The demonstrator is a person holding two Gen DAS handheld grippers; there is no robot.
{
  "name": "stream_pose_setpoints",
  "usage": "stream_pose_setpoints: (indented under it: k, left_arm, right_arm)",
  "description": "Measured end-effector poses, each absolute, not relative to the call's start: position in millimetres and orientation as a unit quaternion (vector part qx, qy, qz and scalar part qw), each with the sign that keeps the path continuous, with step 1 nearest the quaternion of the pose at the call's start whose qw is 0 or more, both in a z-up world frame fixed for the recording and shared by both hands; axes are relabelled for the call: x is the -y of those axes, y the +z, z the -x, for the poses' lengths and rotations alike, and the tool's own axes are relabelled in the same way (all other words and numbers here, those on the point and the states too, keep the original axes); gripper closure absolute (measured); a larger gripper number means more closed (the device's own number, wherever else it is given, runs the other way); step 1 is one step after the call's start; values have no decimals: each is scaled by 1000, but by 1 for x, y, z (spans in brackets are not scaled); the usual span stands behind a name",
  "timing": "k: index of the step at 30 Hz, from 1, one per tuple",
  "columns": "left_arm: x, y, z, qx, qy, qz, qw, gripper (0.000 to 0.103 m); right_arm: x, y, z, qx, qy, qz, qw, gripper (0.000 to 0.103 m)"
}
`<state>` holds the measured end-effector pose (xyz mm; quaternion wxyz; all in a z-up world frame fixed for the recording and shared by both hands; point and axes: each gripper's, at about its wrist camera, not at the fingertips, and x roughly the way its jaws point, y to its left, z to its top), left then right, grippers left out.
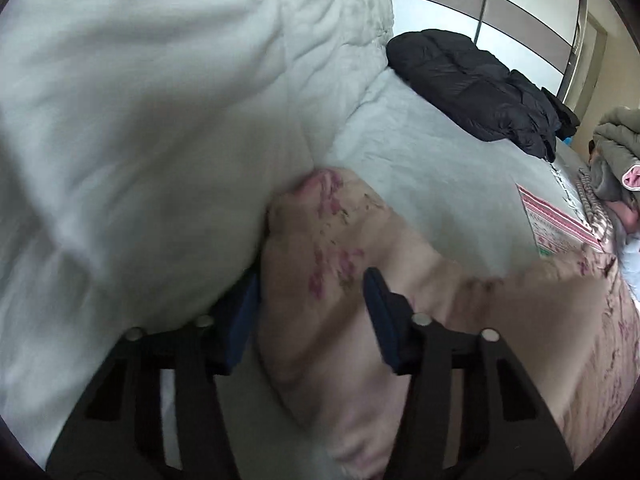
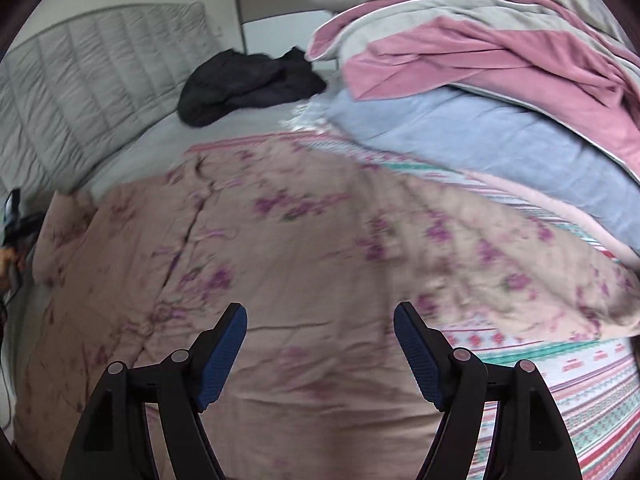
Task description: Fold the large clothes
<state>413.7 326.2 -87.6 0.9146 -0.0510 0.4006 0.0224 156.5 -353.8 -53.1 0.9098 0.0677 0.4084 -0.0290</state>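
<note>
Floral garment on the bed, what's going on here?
A person with two handheld grippers is folding the pink floral garment spread on the bed. The left gripper has a bunched fold of it between its open fingers, beside a white duvet. The right gripper hangs open above the flat part, holding nothing. A black jacket lies farther back.

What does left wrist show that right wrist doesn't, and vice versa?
Left wrist only: the left gripper with a fold of the pink floral garment between its open fingers, pressed against a white duvet, and a grey-green folded pile.

Right wrist only: the right gripper open and empty above the spread garment, a grey quilted headboard, and stacked pink and blue bedding.

Both: the floral garment, the black jacket and the striped patterned blanket.
</note>
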Motion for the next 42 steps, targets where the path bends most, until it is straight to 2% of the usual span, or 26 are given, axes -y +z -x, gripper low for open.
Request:
stream_pose_setpoints:
  k: [1,2,3,6,10,15,19,26,28,30,35,42]
  left_arm:
    - [-326,-88,-418,-399,27,46,915,61]
    - [-324,-86,-420,-399,33,39,916,83]
    - [-322,-83,-421,-398,40,36,916,89]
    - [-327,-51,-396,-348,39,71,934,89]
    - [-326,19,-328,-249,61,65,965,89]
    - [-352,78,-244,-163,112,77,977,89]
    - [-371,78,-197,-120,154,94,976,89]
    - [-399,60,-191,-105,131,160,973,89]
    - [-403,64,-193,-98,97,187,973,89]
    - [-399,65,-197,-104,62,208,971,90]
    - [-359,85,-212,-97,-12,221,970,90]
    - [-260,126,-224,-105,-153,219,958,90]
  right_arm:
    - [348,-57,-159,-413,-25,-65,908,26]
    - [347,-61,-163,-417,-23,-63,906,26]
    - [344,-63,-164,-420,-22,-61,905,26]
    - [335,-63,-170,-426,-16,-58,903,26]
    - [313,-50,-181,-417,15,-60,907,26]
    - [234,-33,-222,-410,111,-50,904,26]
    - [133,-45,-280,-418,210,-70,881,26]
    - [-32,-105,-362,-474,276,-51,834,27]
    - [-77,-130,-378,-500,267,-13,823,27]
    - [-101,-133,-384,-490,254,27,834,26]
    - [-88,-122,-394,-507,271,-17,818,25]
    - [34,-91,-367,-492,287,-150,808,25]
